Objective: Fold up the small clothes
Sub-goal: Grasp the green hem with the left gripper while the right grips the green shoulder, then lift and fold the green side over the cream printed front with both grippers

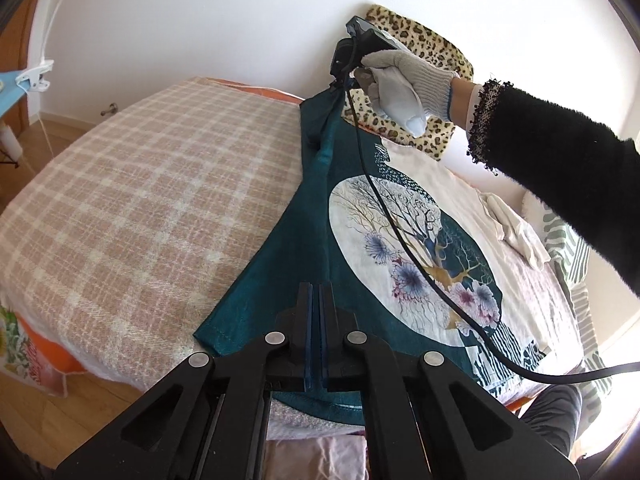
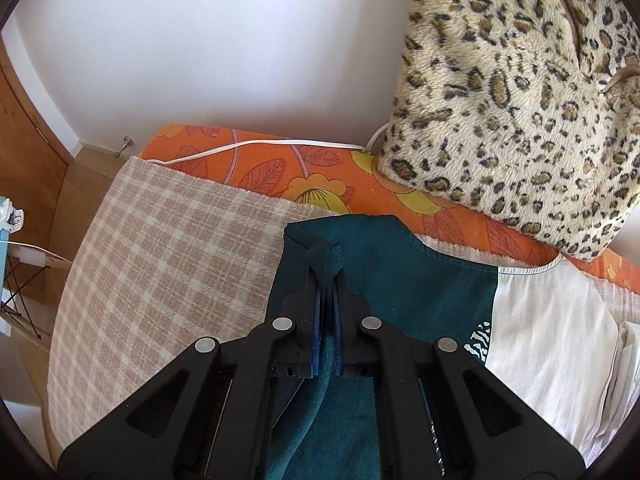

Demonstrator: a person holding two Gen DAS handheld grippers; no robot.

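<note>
A teal shirt (image 1: 320,216) with a round white tree-and-flower print lies lengthwise on a checked blanket (image 1: 152,200) on the bed. Its left side is folded over in a long strip. My left gripper (image 1: 316,292) is shut on the teal shirt's near hem. My right gripper (image 1: 340,84), held by a gloved hand, is shut on the shirt's far end. In the right wrist view the right gripper (image 2: 327,276) pinches a bunched teal fold (image 2: 332,256), with the shirt (image 2: 420,280) spreading right into its white part.
A leopard-print cushion (image 2: 520,100) stands at the bed's far right against the wall. An orange flowered sheet (image 2: 288,172) with a white cable on it shows behind the blanket. A black cable (image 1: 400,220) hangs across the shirt. White cloths (image 1: 516,228) lie at right.
</note>
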